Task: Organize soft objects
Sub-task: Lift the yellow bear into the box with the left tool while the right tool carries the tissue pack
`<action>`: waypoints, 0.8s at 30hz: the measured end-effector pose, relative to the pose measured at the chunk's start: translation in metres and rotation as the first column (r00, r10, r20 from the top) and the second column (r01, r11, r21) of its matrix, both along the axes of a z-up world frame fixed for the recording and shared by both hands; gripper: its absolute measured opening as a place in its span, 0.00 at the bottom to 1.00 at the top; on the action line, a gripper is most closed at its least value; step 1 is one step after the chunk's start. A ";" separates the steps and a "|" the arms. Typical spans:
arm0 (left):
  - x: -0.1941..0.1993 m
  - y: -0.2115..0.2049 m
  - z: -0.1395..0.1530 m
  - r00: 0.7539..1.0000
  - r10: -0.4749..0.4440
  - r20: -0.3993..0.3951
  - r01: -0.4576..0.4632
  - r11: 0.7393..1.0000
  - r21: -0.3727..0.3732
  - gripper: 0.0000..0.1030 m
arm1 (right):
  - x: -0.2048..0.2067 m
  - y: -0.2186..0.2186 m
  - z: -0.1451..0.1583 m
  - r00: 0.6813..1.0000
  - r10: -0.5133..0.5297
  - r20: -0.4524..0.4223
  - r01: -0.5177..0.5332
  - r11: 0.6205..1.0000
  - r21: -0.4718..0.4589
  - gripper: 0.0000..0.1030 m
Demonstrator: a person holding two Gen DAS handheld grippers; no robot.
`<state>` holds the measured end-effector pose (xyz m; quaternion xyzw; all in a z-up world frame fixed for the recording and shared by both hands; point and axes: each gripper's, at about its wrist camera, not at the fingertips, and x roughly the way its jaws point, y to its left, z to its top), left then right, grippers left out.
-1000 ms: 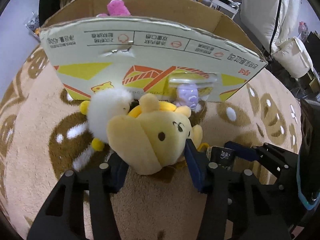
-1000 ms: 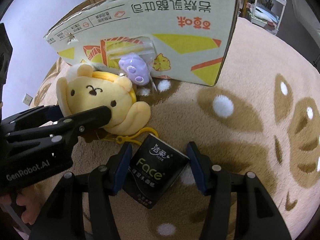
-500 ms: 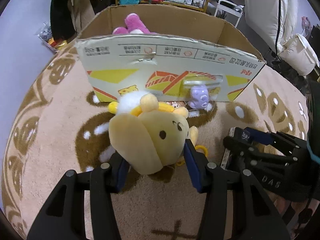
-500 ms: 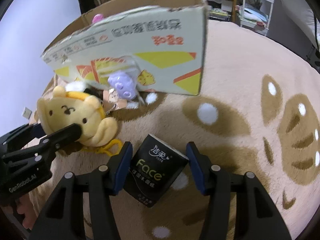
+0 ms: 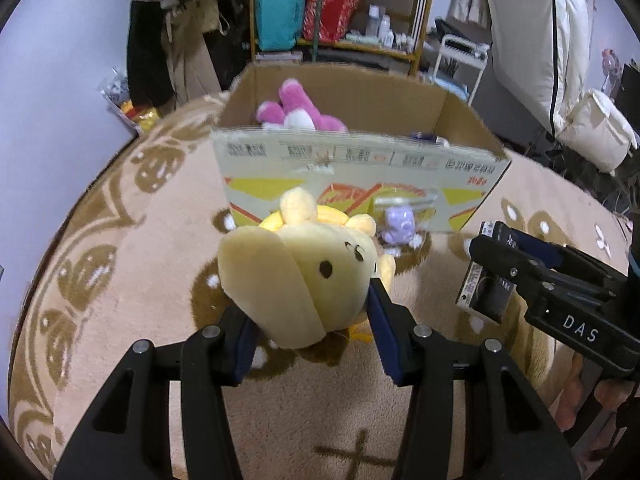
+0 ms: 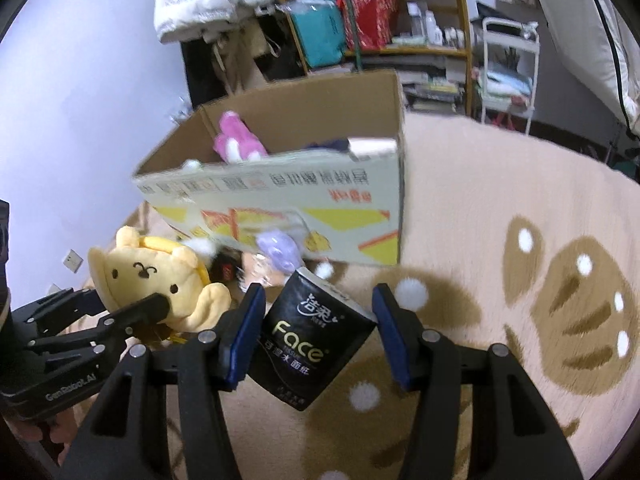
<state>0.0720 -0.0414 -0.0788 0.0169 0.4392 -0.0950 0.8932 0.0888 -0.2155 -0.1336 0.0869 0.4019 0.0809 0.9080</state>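
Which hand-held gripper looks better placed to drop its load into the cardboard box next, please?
Probably the left hand-held gripper: its yellow plush sits straight before the cardboard box; the right, with the tissue pack, stands off its corner.

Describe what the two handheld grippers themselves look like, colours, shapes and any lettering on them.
Both are matte black plastic. The left gripper and right gripper each have two angular, open-framed fingers with silver screw heads and flat blue pads on the inner faces. Seen side-on, the left gripper's body reads "GenRobot.AI" in white and the right gripper's reads "DAS". No cables or sleeves are clearly visible.
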 end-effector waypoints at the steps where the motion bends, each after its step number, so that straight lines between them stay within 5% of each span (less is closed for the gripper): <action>1: -0.003 0.001 0.006 1.000 0.000 0.019 0.000 1.000 -0.001 0.47 | 0.000 0.002 0.003 1.000 0.005 0.010 -0.005 1.000 0.001 0.57; 10: -0.017 0.007 0.030 0.990 0.032 0.135 -0.035 0.999 0.016 0.47 | -0.006 0.012 0.027 0.996 -0.001 0.090 0.003 1.000 -0.020 0.56; 24: -0.025 0.015 0.075 0.920 0.063 0.387 -0.080 0.996 0.030 0.47 | 0.001 0.000 0.067 0.984 -0.014 0.178 0.017 1.000 -0.010 0.56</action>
